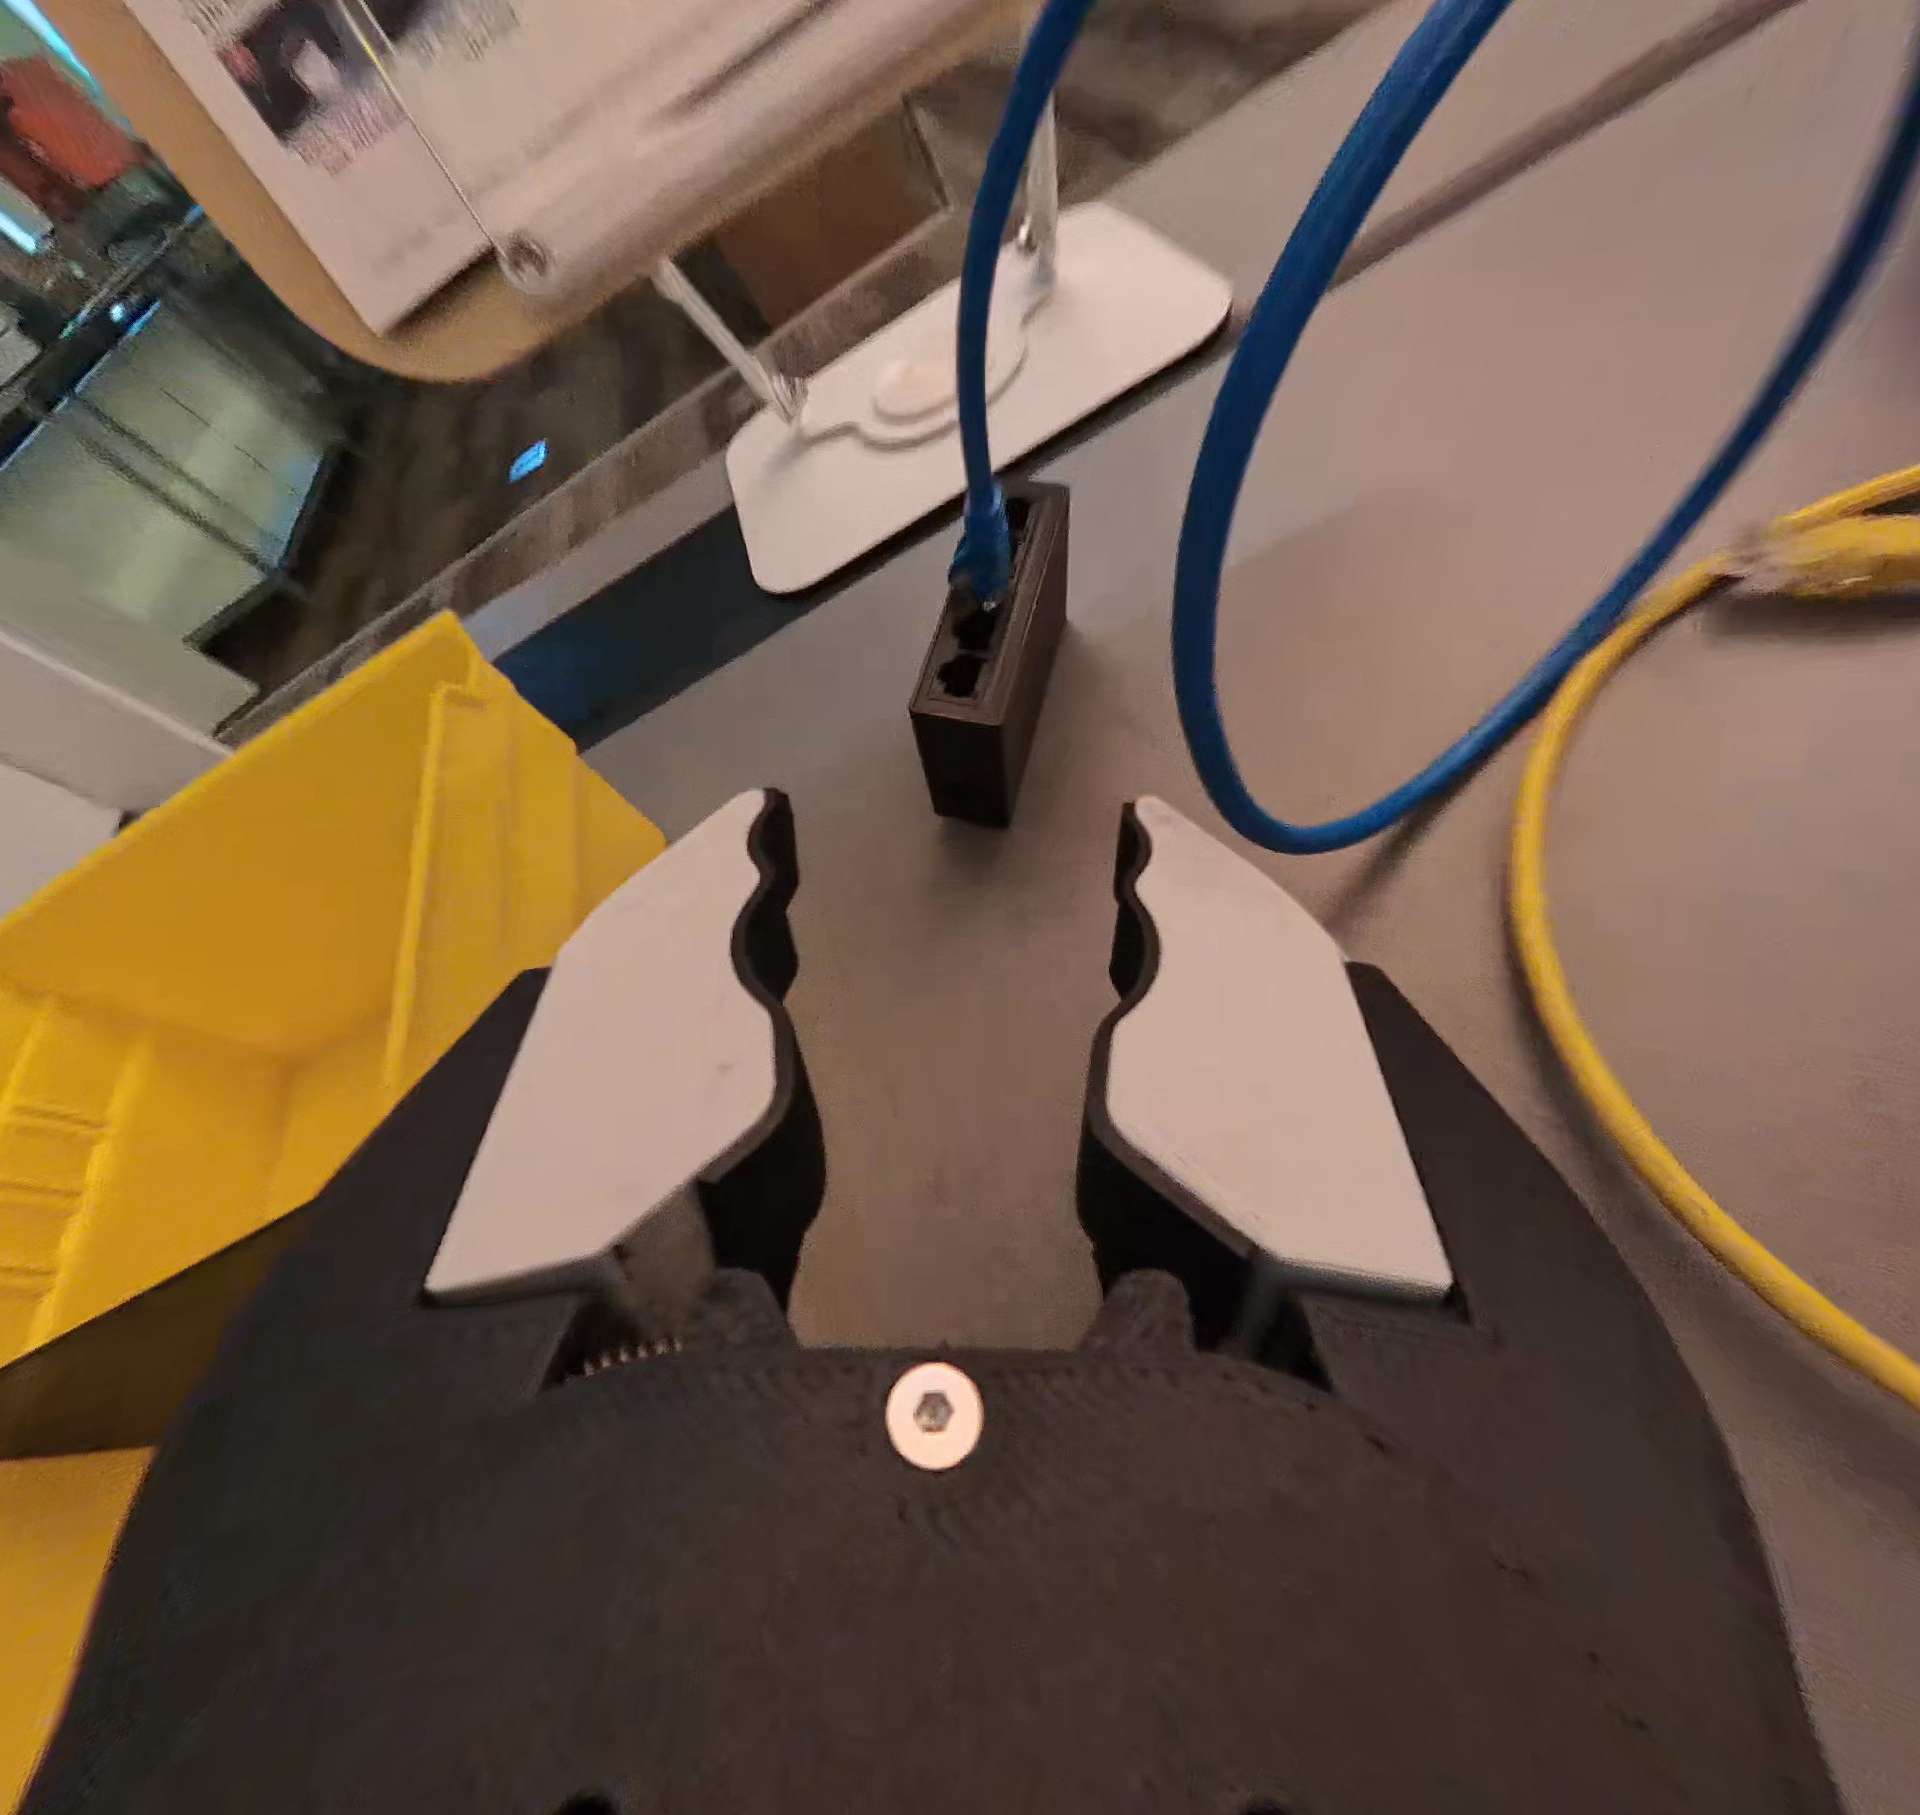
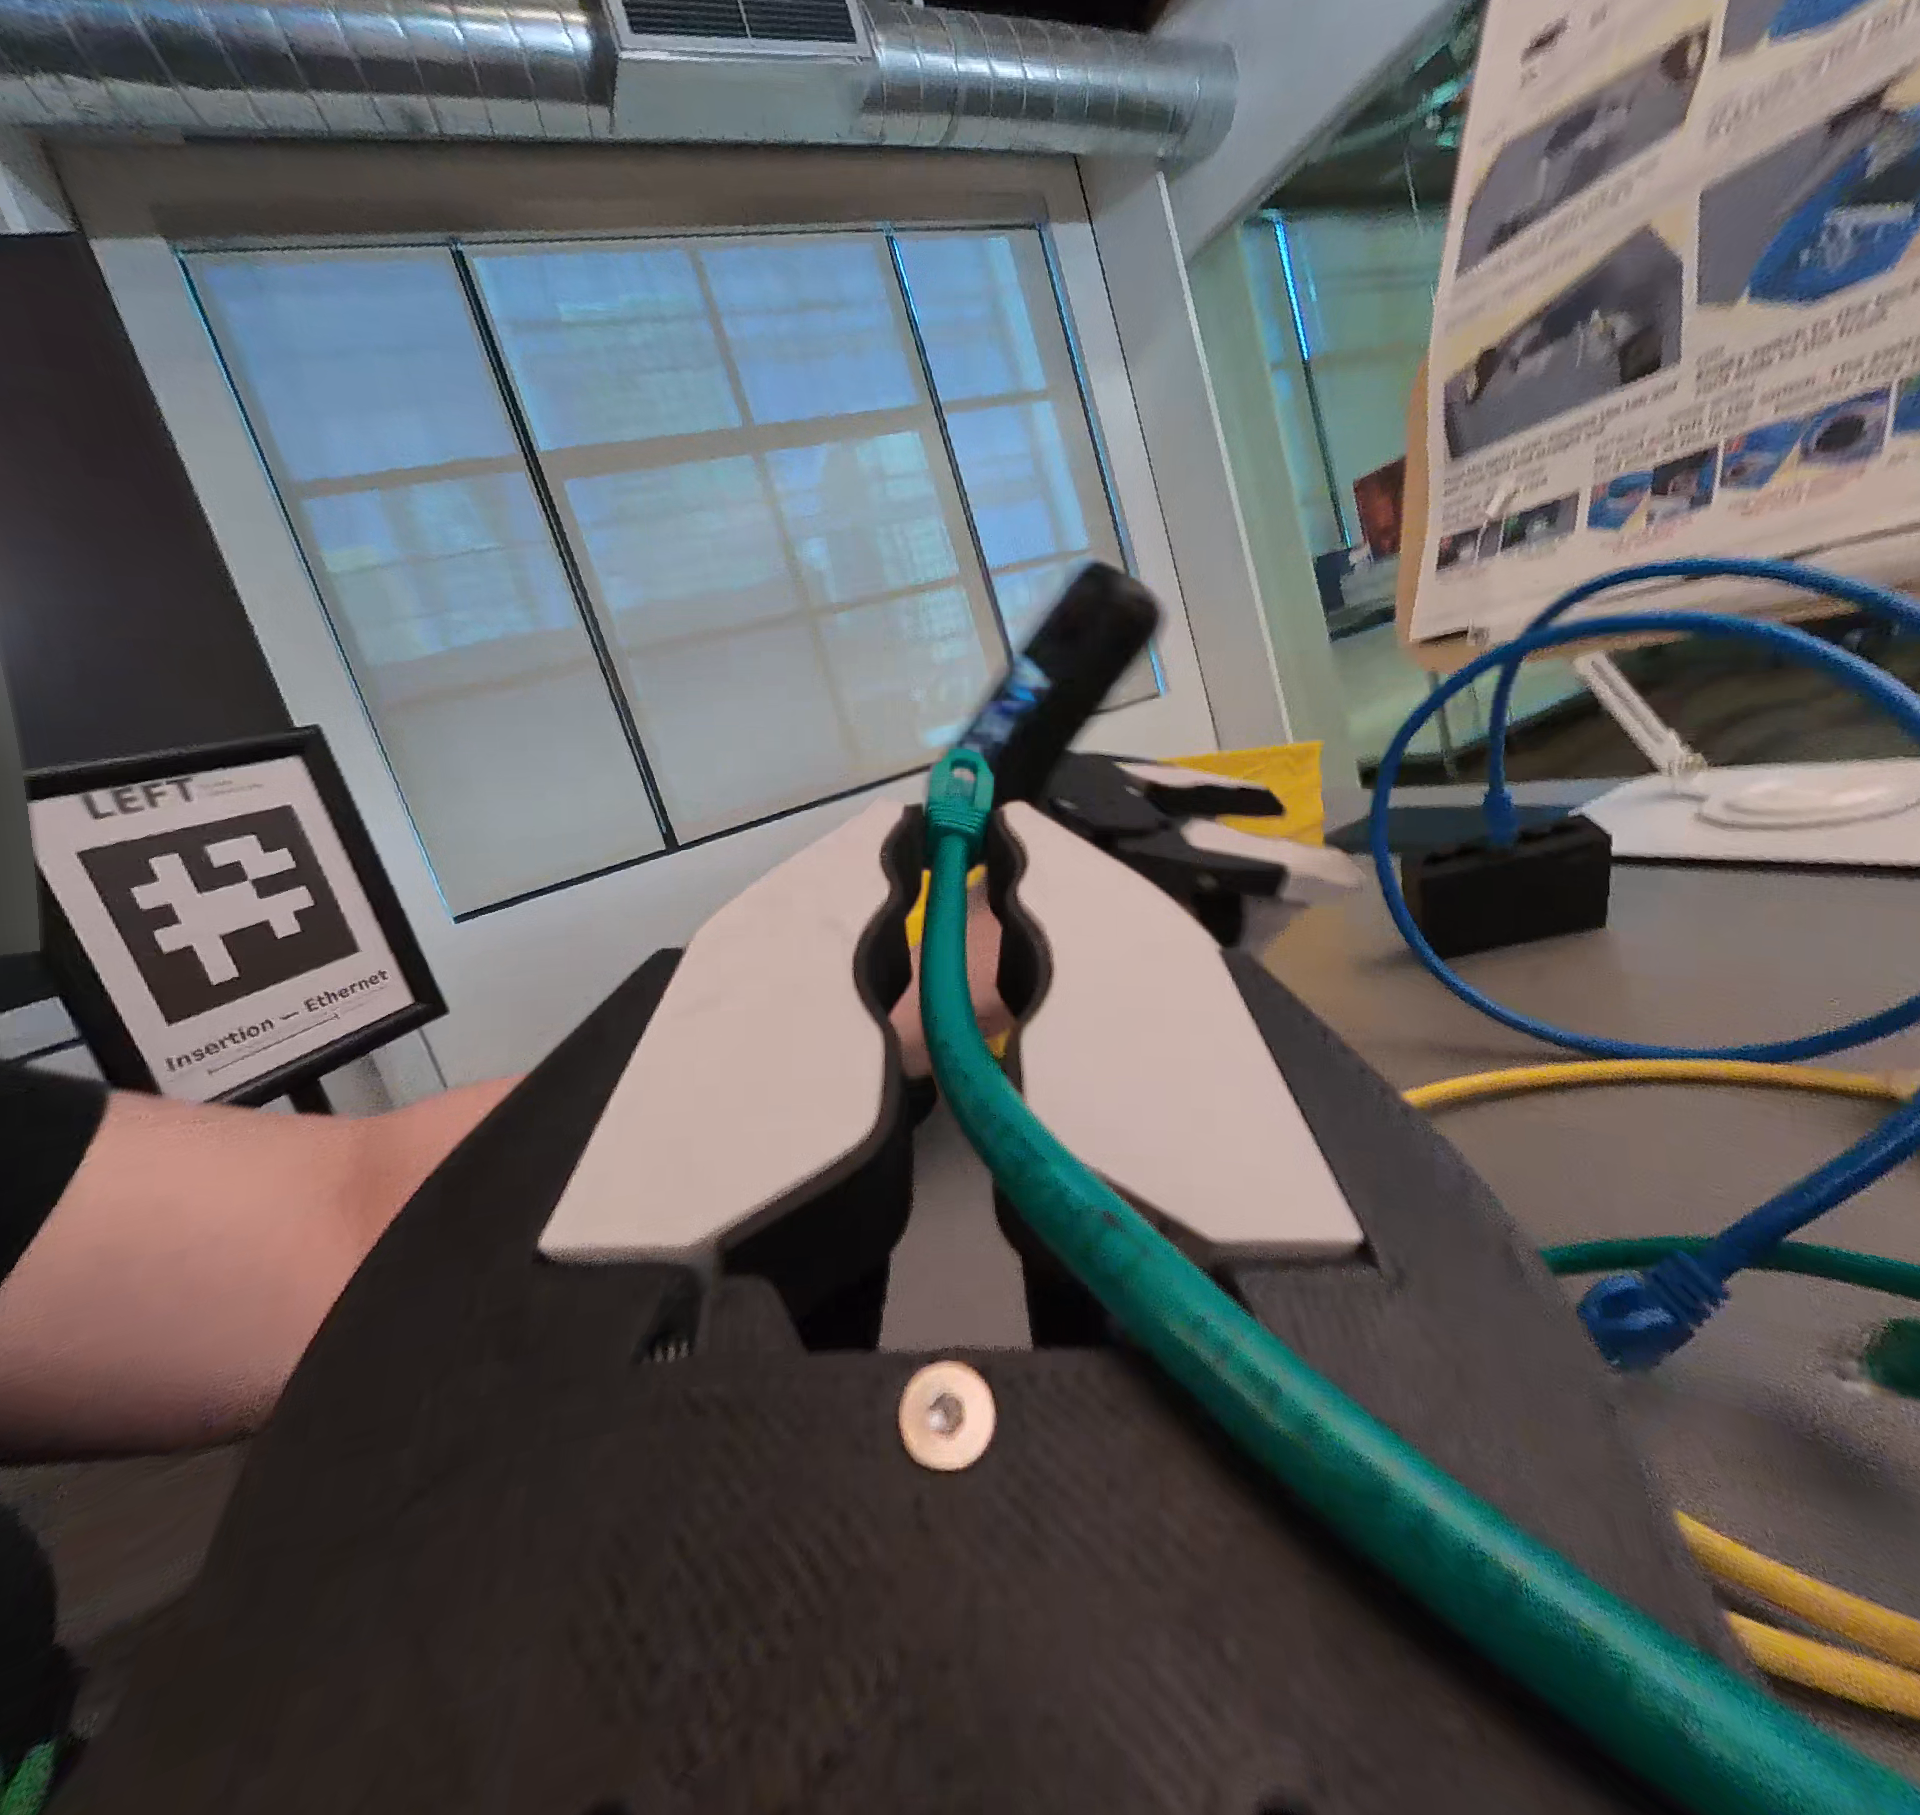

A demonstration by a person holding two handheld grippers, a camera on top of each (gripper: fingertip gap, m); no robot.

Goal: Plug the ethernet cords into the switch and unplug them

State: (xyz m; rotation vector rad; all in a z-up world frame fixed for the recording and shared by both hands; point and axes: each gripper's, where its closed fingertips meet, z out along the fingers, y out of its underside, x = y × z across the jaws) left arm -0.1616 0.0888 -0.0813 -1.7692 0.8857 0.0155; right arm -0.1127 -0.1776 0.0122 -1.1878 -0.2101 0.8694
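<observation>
The black switch [image 1: 992, 669] lies on the grey table just ahead of my left gripper [image 1: 956, 830], which is open and empty. A blue cord's plug [image 1: 979, 550] sits in one of the switch's ports; its cable loops up and around to the right. The nearer ports are empty. My right gripper [image 2: 951, 830] is shut on a green cord [image 2: 961, 934], held in the air with its plug [image 2: 958, 786] sticking out past the fingertips. The switch [image 2: 1501, 882] with the blue cord stands to its right, and the left gripper [image 2: 1257, 830] shows beyond it.
A yellow bin [image 1: 260, 986] is close on the left. A white stand base [image 1: 977, 394] holding a poster board stands behind the switch. A yellow cord [image 1: 1579, 986] and its plug [image 1: 1829, 560] lie on the right. A loose blue plug [image 2: 1652, 1303] and yellow cords [image 2: 1808, 1620] lie near the right gripper. The gap from one gripper's tips to the other's is roughly 30 cm.
</observation>
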